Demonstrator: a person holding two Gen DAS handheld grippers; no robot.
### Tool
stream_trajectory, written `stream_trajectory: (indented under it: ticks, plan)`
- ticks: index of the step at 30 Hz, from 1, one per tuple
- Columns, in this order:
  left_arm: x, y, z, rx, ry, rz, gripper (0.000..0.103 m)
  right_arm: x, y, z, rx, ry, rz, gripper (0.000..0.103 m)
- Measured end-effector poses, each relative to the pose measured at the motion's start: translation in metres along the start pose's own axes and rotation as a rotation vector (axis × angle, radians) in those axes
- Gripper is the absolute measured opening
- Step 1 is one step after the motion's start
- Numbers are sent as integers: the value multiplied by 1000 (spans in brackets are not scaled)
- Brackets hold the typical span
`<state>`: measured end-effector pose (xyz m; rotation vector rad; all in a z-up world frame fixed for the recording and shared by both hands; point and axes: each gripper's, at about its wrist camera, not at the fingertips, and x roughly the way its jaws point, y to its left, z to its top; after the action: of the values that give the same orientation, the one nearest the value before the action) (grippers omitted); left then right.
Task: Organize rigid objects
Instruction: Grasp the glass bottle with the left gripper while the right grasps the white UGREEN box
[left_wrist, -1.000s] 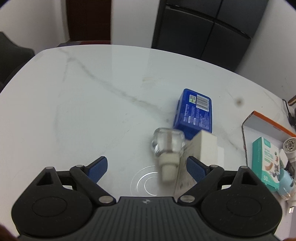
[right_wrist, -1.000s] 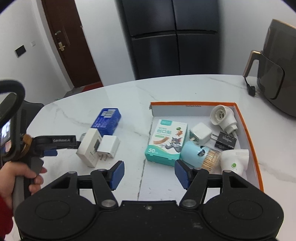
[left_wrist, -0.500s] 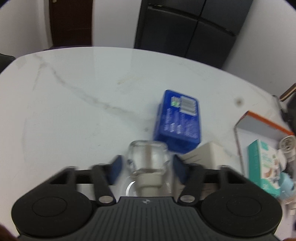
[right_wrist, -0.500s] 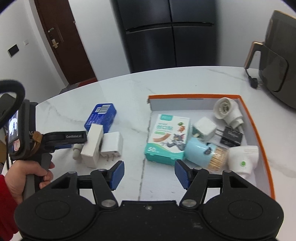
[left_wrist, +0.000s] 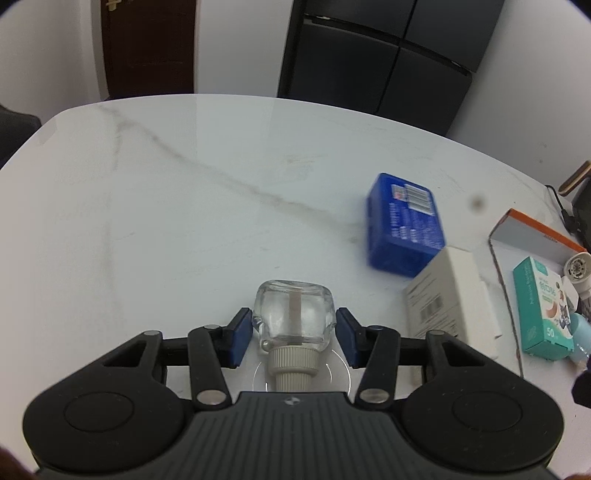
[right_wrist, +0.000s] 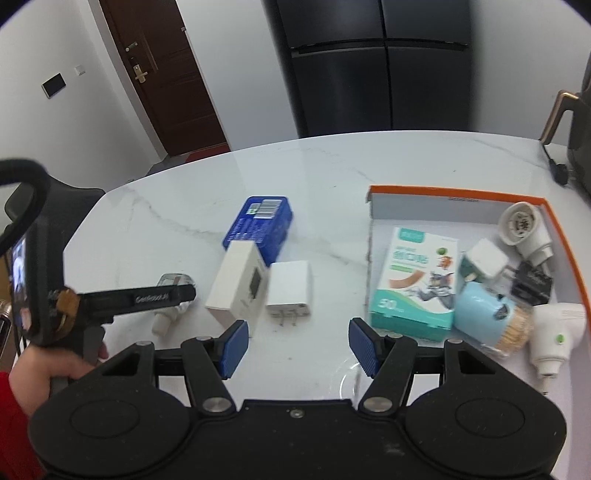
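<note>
**Left tongs closed on the glass bottle; right tongs stand apart over bare table**

While the left tongs (left_wrist: 294, 338) grip it, the small clear glass bottle (left_wrist: 294, 319) lies on its side on the white marble table (left_wrist: 184, 229), its long axis running along the line the tongs point: ribbed beige cap toward the tool body, rounded glass base pointing away. Both blue pads (left_wrist: 240, 336) press the glass shoulders from either side. Seen from the right wrist, the same bottle (right_wrist: 170, 295) lies beyond the black finger of the left tool, cap end toward the person's hand (right_wrist: 44, 365) on the handle.

Farther out and to the right of the left tongs lies a white box (left_wrist: 448, 295), its long axis angled away, and beyond that a blue box (left_wrist: 404, 225) lies flat, barcode end farthest.

With nothing between them, the right tongs (right_wrist: 294, 345) are held open above bare table. Just ahead and to their left a white charger (right_wrist: 290, 291) lies prongs toward the tongs, touching or almost touching the white box. Ahead to their right sits an orange-rimmed tray (right_wrist: 454, 192) holding a teal plaster box (right_wrist: 415, 280), a pale blue toothpick jar (right_wrist: 487, 314) on its side and several white plugs.
</note>
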<state>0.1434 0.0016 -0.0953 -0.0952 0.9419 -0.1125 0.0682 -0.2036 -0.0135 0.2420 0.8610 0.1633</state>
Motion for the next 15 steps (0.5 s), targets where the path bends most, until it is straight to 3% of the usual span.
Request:
stream_trajectory:
  ticks: [7, 10, 13, 15]
  plan:
    - [-19, 15, -5, -26, -21, -3, 49, 27, 27, 5, -22, 8, 51, 73]
    - [-30, 23, -10, -38, -28, -3, 49, 42, 41, 11, -47, -12, 45, 71]
    - [-39, 34, -15, -66, -27, -9, 49, 61, 58, 19, -91, -39, -15, 72]
    - [-42, 42, -18, -78, -29, 0, 49, 76, 68, 23, -104, -11, 39, 71]
